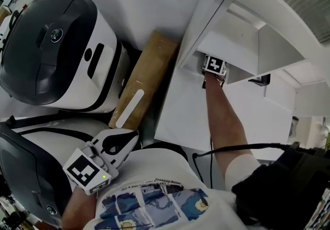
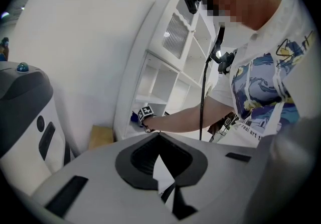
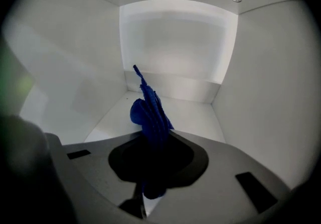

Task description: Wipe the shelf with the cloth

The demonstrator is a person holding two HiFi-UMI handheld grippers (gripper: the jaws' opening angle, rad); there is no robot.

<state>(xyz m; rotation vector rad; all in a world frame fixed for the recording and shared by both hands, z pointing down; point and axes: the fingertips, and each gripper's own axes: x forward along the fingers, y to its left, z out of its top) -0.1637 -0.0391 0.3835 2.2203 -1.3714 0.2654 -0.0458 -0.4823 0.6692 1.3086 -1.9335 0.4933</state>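
Blue cloth (image 3: pixel 149 110) pinched in my right gripper (image 3: pixel 153 140), inside the shelf (image 3: pixel 193 113) compartment; its floor lies just below, ahead. My left gripper (image 2: pixel 159 136): closed, empty, well away.

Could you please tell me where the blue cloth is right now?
In the right gripper view, the blue cloth is pinched in the right tool, sticking up inside a white shelf compartment.

A blue cloth (image 3: pixel 149 112), bunched into a narrow upright twist, is pinched between the jaws of the right gripper (image 3: pixel 150 141) inside a low compartment of the white shelf (image 3: pixel 193 117). Its pointed tip stands above the compartment's floor, short of the back wall.
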